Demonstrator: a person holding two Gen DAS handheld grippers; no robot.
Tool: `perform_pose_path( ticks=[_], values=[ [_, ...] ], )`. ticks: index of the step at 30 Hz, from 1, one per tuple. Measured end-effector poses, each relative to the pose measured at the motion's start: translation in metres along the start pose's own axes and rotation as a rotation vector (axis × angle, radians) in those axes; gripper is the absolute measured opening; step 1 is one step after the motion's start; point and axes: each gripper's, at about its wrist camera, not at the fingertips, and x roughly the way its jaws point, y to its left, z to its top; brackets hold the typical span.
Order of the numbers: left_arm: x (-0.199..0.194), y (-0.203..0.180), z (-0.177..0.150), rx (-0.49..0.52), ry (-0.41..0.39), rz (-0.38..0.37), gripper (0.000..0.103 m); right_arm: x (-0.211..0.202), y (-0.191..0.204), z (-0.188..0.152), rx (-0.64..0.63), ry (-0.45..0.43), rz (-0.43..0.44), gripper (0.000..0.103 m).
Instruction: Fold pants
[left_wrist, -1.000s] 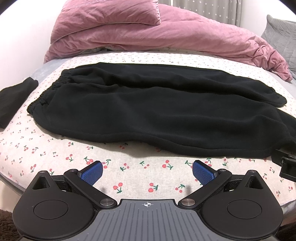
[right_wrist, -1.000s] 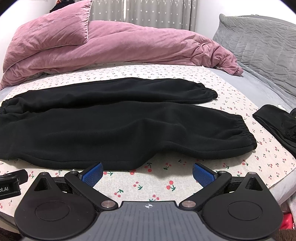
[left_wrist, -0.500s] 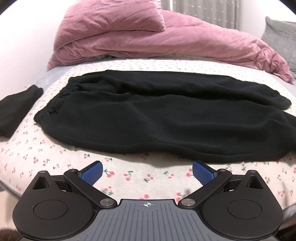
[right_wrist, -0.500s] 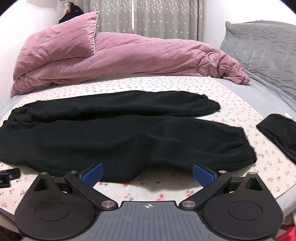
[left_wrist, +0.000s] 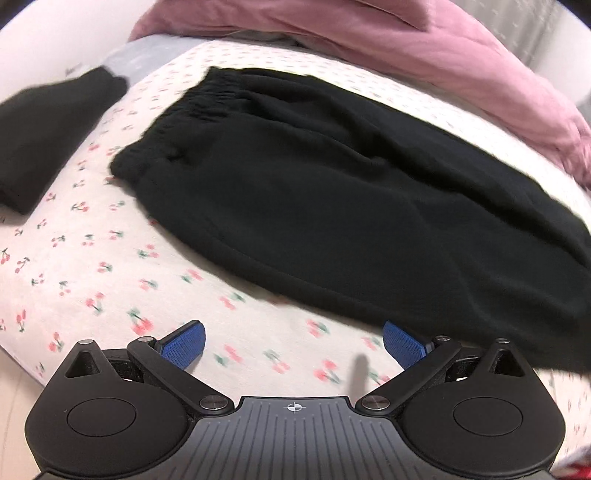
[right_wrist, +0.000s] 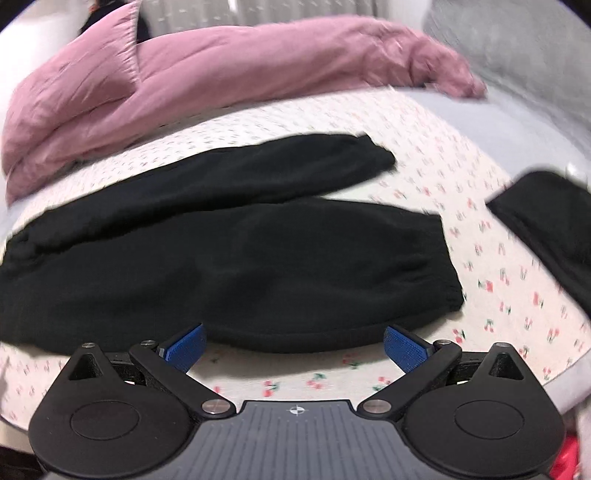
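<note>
Black fleece pants (left_wrist: 332, 192) lie flat across the cherry-print sheet (left_wrist: 92, 266), waistband to the left, cuffed legs to the right. In the right wrist view the pants (right_wrist: 229, 258) show both legs spread apart, the near cuff at the right. My left gripper (left_wrist: 293, 345) is open and empty, just in front of the pants' near edge at the waist end. My right gripper (right_wrist: 293, 347) is open and empty, its fingers right at the near leg's lower edge.
A pink duvet and pillow (right_wrist: 221, 74) are piled along the back of the bed. A second black garment lies at the left (left_wrist: 44, 129) and another at the right (right_wrist: 550, 232). A grey quilt (right_wrist: 517, 44) is at the back right.
Both grippers have moved forward and tilted down toward the pants. The left view has swung toward the waistband, the right toward the near leg cuff. Both stay open.
</note>
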Motion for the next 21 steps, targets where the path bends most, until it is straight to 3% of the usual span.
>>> perform_pose_path(
  ticks=[7,12,14,16,17,18,19,20,21],
  values=[
    [0.006,0.059,0.008,-0.215,-0.100,-0.090,0.101,0.026,-0.047,-0.012,0.268,0.083,0.026,0.096],
    [0.011,0.074,0.018,-0.302,-0.186,-0.060,0.091,0.032,-0.055,-0.007,0.371,0.021,0.043,0.096],
    [0.014,0.077,0.020,-0.332,-0.207,-0.052,0.080,0.035,-0.061,-0.006,0.424,-0.013,0.045,0.094],
    [0.017,0.077,0.022,-0.356,-0.219,-0.054,0.071,0.036,-0.063,-0.004,0.479,-0.045,0.034,0.085],
    [0.019,0.078,0.024,-0.354,-0.221,-0.067,0.061,0.036,-0.064,-0.003,0.500,-0.062,0.032,0.081],
    [0.020,0.082,0.024,-0.351,-0.221,-0.086,0.051,0.036,-0.065,-0.002,0.521,-0.073,0.028,0.074],
    [0.022,0.082,0.025,-0.357,-0.205,-0.117,0.035,0.037,-0.066,-0.002,0.544,-0.078,0.021,0.066],
    [0.023,0.081,0.023,-0.365,-0.185,-0.138,0.027,0.037,-0.070,-0.002,0.562,-0.087,0.015,0.062],
    [0.025,0.081,0.021,-0.369,-0.173,-0.148,0.023,0.038,-0.071,-0.002,0.577,-0.093,0.010,0.050]
  ],
)
